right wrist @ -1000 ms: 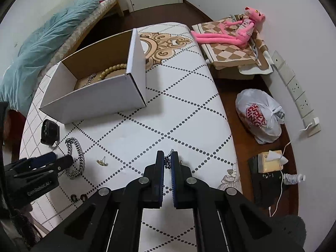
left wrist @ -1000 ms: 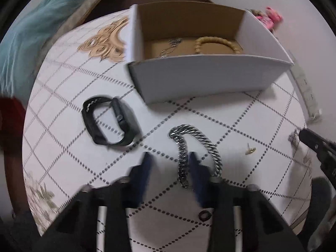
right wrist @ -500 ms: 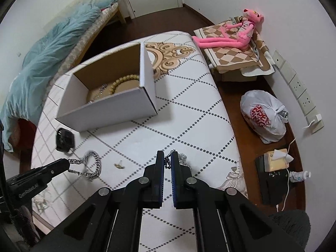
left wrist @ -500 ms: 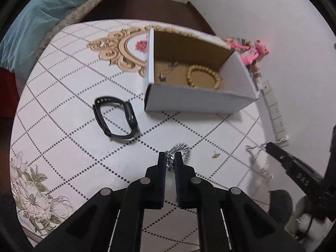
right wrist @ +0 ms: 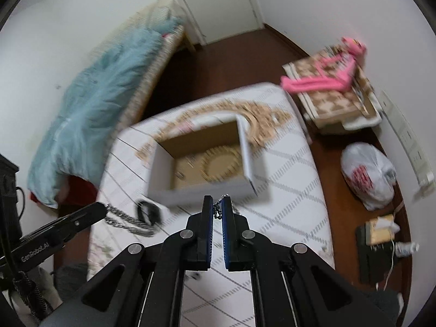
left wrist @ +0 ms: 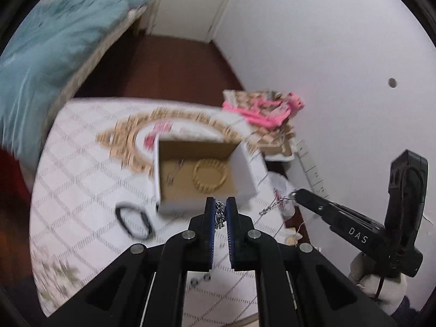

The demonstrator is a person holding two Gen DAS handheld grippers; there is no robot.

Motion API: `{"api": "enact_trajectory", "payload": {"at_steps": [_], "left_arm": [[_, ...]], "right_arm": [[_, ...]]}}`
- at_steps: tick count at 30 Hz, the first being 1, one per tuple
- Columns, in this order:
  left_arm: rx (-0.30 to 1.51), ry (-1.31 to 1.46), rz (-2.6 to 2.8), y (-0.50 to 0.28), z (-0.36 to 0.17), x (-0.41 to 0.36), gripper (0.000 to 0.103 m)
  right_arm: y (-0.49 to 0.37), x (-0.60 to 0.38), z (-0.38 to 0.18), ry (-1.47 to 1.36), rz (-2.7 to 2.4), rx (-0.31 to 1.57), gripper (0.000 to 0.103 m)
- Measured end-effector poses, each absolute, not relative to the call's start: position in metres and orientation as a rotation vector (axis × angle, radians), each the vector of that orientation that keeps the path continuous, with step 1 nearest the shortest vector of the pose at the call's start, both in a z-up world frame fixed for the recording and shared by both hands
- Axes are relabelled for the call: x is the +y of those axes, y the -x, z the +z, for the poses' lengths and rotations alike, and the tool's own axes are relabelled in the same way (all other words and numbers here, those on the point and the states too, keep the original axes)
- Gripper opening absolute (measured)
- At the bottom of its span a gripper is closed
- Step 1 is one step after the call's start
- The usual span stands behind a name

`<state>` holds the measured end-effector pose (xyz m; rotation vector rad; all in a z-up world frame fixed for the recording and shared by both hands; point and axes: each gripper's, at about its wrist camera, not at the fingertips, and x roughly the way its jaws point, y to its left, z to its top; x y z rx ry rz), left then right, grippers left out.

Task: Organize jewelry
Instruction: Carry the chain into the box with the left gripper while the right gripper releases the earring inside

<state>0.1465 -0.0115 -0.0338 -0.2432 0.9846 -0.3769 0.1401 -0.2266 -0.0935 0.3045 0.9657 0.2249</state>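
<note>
My left gripper (left wrist: pixel 220 204) is shut on a thick silver chain (left wrist: pixel 219 214), held high above the table; the chain also hangs from it in the right wrist view (right wrist: pixel 128 219). My right gripper (right wrist: pixel 216 203) is shut on a thin silver chain (right wrist: pixel 218 209), which dangles from its tip in the left wrist view (left wrist: pixel 275 204). Below both, an open white cardboard box (left wrist: pixel 239 163) (right wrist: pixel 160 163) holds a wooden bead bracelet (left wrist: pixel 209 175) (right wrist: pixel 222 164) and small metal pieces. A black smart band (left wrist: pixel 133 219) (right wrist: pixel 148 209) lies on the table beside the box.
The white quilted table (left wrist: pixel 81 169) has a gold ornament pattern behind the box. A bed with a teal blanket (right wrist: pixel 95 87) stands left. A pink plush toy on a checked box (right wrist: pixel 327 81) and a white plastic bag (right wrist: pixel 368 179) sit on the floor right.
Both grippers have risen well above the table with their chains. The left closed on the thick chain and lifted it off the table. The views are now motion-blurred.
</note>
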Motion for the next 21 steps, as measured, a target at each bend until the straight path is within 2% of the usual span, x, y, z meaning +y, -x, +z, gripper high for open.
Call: {"api": "enact_trajectory", "payload": {"at_steps": [3, 7, 17, 21], "left_arm": [[0.953, 0.193, -0.391, -0.17, -0.018, -0.019, 0.005], [0.982, 0.132, -0.388, -0.206, -0.025, -0.027, 0.005], [1.152, 0.133, -0.336, -0.265, -0.084, -0.026, 0.006], [1.237, 0.054, -0.234, -0.279, -0.104, -0.031, 0.012]], "right_arm": [[-0.166, -0.215, -0.068, -0.273, 0.275, 0.944, 0.006], [-0.206, -0.203, -0.065, -0.23, 0.296, 0.978, 0.006], [-0.28, -0.19, -0.122, -0.173, 0.289, 1.19, 0.006], [-0.292, -0.189, -0.138, -0.161, 0.286, 1.239, 0.006]]}}
